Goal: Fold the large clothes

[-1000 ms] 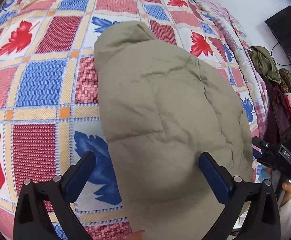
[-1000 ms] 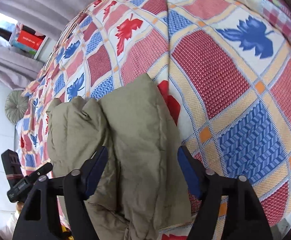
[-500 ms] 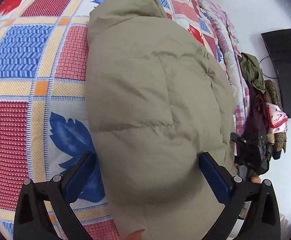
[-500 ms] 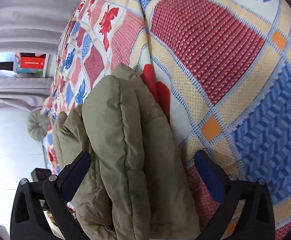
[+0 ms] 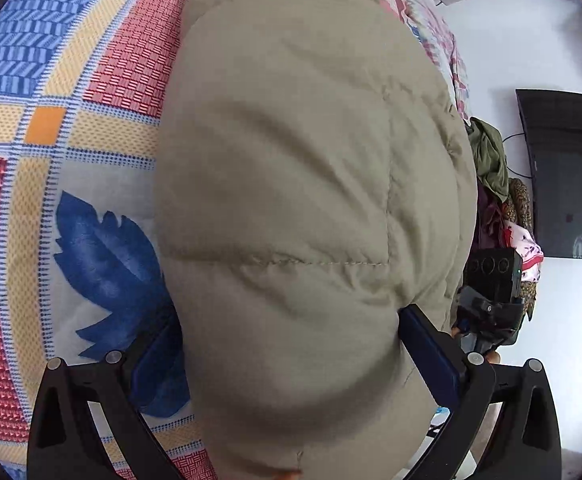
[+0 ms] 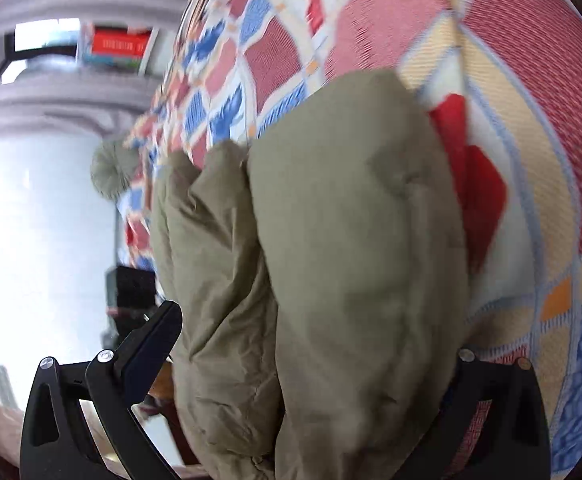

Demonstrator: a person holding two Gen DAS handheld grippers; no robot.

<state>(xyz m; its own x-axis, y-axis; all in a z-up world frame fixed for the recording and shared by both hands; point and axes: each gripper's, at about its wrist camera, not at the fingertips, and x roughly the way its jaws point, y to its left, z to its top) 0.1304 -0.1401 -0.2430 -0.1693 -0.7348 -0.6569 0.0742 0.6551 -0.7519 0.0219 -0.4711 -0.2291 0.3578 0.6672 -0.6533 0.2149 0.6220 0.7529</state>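
Note:
A puffy olive-khaki padded jacket point(image 5: 299, 184) lies folded in thick layers on a patchwork bedspread point(image 5: 51, 128) with red and blue leaf prints. My left gripper point(image 5: 287, 356) is open, its blue-padded jaws straddling the jacket's near end, which bulges between them. In the right wrist view the same jacket point(image 6: 351, 260) fills the middle, folded into two thick lobes. My right gripper point(image 6: 311, 344) is open wide around this bundle; its right finger is mostly hidden behind the fabric. The other gripper point(image 5: 491, 308) shows at the jacket's right edge.
The bed's right edge drops to a pile of clothes point(image 5: 495, 176) and a black screen point(image 5: 563, 176) on a white wall. In the right wrist view a grey curtain point(image 6: 71, 92), a red box point(image 6: 119, 46) and a round cushion point(image 6: 111, 172) lie beyond the bed.
Both grippers have moved in closer to the jacket, which now fills much more of each view. The right gripper opened wider and now straddles the folded bundle.

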